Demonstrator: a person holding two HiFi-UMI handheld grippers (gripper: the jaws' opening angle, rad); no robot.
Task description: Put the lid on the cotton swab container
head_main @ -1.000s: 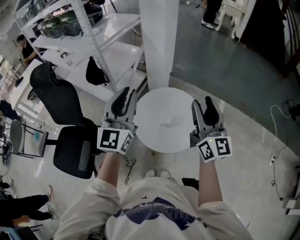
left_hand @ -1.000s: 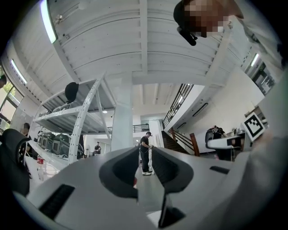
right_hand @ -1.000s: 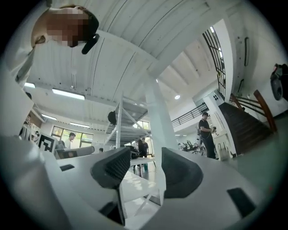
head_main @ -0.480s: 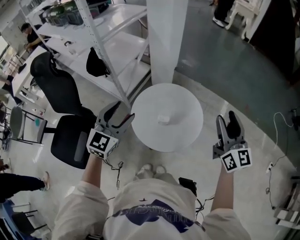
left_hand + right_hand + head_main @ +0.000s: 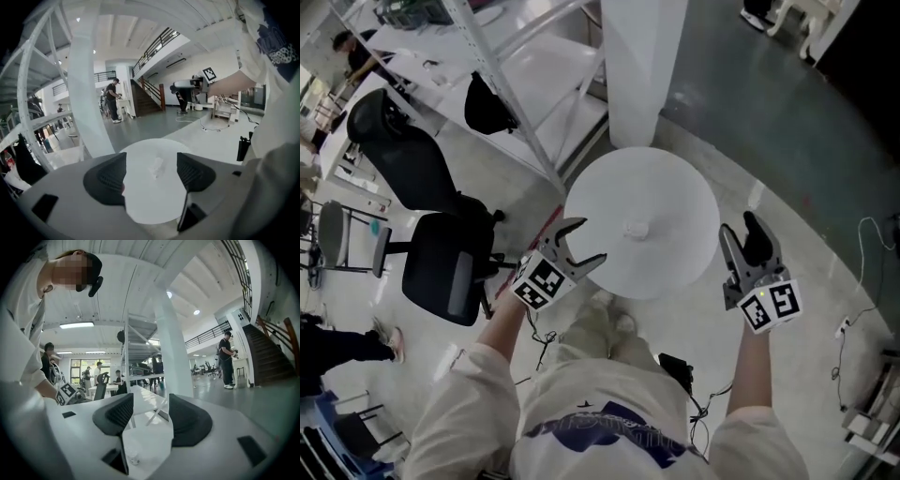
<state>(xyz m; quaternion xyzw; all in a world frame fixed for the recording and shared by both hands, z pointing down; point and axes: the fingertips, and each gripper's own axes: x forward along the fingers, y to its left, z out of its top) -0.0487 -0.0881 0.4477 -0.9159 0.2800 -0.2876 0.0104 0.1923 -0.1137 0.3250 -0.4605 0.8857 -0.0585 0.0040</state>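
Round white table (image 5: 680, 202), small pale item (image 5: 636, 228) at its centre. Left gripper (image 5: 587, 241) at the table's left edge, jaws just opened wide, empty. Right gripper (image 5: 741, 231) beside the right edge, jaws just opened, empty. Black chair (image 5: 441, 281) at left.

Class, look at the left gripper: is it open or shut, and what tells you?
Open. On the left gripper the jaws stand wide apart, just opening, holding nothing; only the round table shows between them.

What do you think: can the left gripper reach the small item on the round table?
Probably yes: the left gripper, its empty jaws just opening, faces the item across bare table.
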